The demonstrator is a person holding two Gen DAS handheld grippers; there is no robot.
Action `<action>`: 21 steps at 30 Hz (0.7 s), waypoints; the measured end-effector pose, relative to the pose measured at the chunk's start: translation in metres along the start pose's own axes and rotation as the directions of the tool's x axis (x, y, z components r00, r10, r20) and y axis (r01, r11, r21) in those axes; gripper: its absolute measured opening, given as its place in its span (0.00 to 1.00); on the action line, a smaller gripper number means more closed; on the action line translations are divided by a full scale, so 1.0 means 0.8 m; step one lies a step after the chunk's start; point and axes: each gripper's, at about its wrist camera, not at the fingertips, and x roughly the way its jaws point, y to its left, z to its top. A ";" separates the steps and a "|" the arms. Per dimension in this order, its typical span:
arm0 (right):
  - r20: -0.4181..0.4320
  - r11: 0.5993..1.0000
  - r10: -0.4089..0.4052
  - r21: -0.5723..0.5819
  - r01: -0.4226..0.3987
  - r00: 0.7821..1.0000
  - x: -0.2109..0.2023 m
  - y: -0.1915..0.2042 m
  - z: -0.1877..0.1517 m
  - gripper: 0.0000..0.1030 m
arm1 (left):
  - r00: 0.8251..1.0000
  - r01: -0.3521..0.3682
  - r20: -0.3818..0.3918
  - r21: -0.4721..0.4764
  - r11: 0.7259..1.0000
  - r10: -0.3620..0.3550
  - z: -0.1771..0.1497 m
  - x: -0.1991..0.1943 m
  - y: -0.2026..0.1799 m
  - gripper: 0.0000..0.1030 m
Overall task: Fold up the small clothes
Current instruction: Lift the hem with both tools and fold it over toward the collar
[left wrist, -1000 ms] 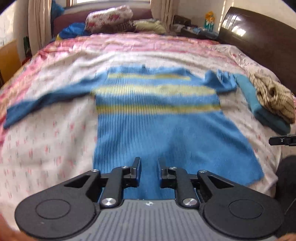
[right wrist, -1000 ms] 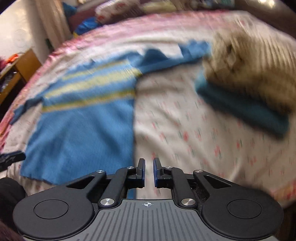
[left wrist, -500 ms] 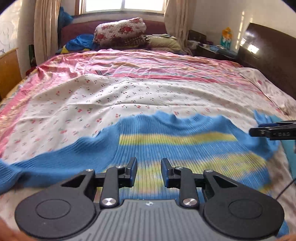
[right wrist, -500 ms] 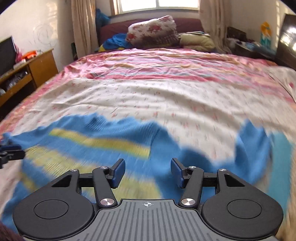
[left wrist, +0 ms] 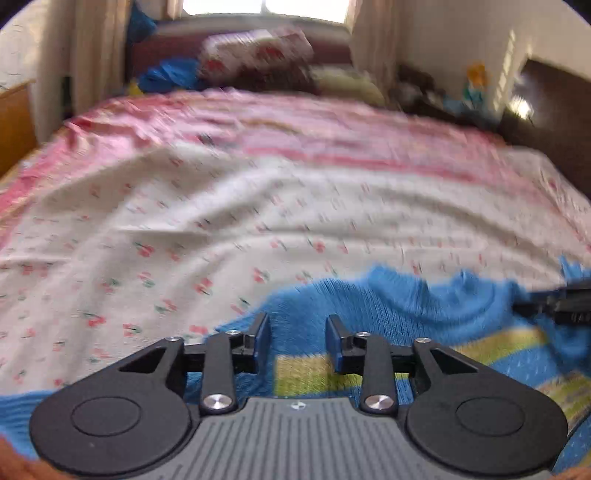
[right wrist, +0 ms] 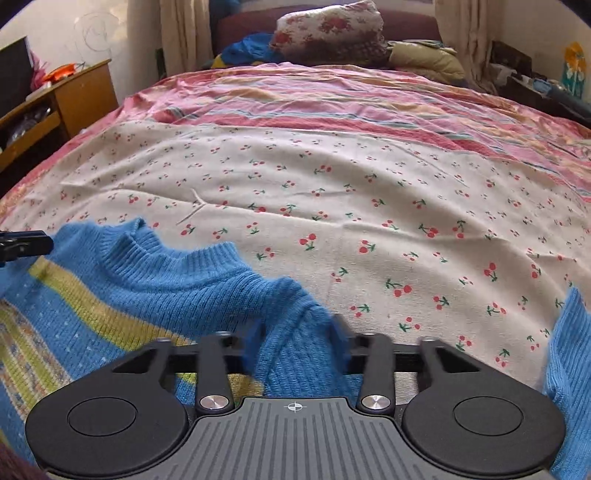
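A blue knitted sweater with yellow stripes lies flat on the bed, collar toward the far end. My left gripper is open, low over the sweater's left shoulder, with nothing between its fingers. In the right wrist view the sweater fills the lower left. My right gripper is open with a bunched fold of the right shoulder lying between its fingers. The right gripper's tip shows at the right edge of the left wrist view. The left gripper's tip shows at the left edge of the right wrist view.
The bed sheet is cream with cherries, then pink striped further back. Pillows and bedding pile at the head. A wooden cabinet stands left, a dark headboard and cluttered nightstand right.
Both grippers have moved forward from the sweater's hem to its shoulders. The right gripper has opened wider and sunk onto the right shoulder fabric. The left has opened slightly.
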 end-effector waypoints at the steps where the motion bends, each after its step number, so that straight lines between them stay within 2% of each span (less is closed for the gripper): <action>1: 0.001 1.000 -0.002 0.004 0.002 1.000 -0.001 0.000 0.000 0.22 | 1.000 -0.012 -0.017 0.021 1.000 0.013 -0.002 0.008 -0.004 0.38; 2: 0.005 1.000 -0.008 0.008 0.008 1.000 -0.003 0.000 0.001 0.19 | 1.000 -0.030 -0.005 0.054 0.998 0.030 -0.002 0.010 -0.010 0.38; 4: 0.031 1.000 -0.024 0.019 0.023 0.999 -0.008 0.002 0.007 0.07 | 0.997 -0.074 0.010 0.076 0.994 0.073 0.002 0.009 -0.015 0.30; 5: 0.051 0.999 -0.041 0.030 0.039 0.998 -0.011 0.001 0.012 0.07 | 0.994 -0.108 0.029 0.065 0.992 0.106 0.007 0.005 -0.014 0.16; 7: 0.085 0.995 -0.073 0.079 0.066 0.994 -0.013 -0.007 0.020 0.06 | 0.984 -0.167 0.064 0.047 0.985 0.164 0.010 0.002 -0.009 0.15; 9: 0.045 0.989 -0.088 0.119 0.082 0.995 0.004 -0.013 0.018 0.06 | 0.984 -0.175 0.031 0.029 0.984 0.174 0.004 0.012 -0.006 0.16; 10: 0.021 0.989 -0.114 0.095 0.112 0.993 0.016 -0.009 0.012 0.06 | 0.979 -0.199 0.046 0.061 0.978 0.196 -0.003 0.016 -0.012 0.16; 12: 0.045 0.988 -0.149 0.047 0.146 0.988 0.016 0.003 0.007 0.06 | 0.969 -0.244 0.074 0.122 0.962 0.236 -0.008 0.015 -0.026 0.16; 15: 0.050 0.986 -0.117 0.123 0.110 0.992 -0.004 -0.005 0.013 0.11 | 0.970 -0.226 0.097 0.034 0.974 0.222 0.000 -0.004 -0.019 0.18; 17: 0.090 0.986 -0.110 0.137 0.097 0.990 -0.024 -0.007 0.011 0.14 | 0.961 -0.242 0.133 -0.016 0.970 0.242 0.003 -0.020 -0.015 0.18; 18: 0.104 0.985 -0.109 0.143 0.094 0.989 -0.033 -0.008 0.009 0.21 | 0.959 -0.247 0.142 -0.014 0.969 0.247 0.002 -0.025 -0.015 0.18; 19: 0.104 0.983 -0.118 0.150 0.102 0.988 -0.039 -0.009 0.006 0.28 | 0.961 -0.244 0.136 -0.005 0.970 0.243 -0.001 -0.026 -0.017 0.18; 21: 0.072 0.981 -0.143 0.140 0.132 0.987 -0.041 -0.009 -0.005 0.29 | 0.972 -0.228 0.062 0.028 0.973 0.226 -0.009 -0.015 -0.022 0.19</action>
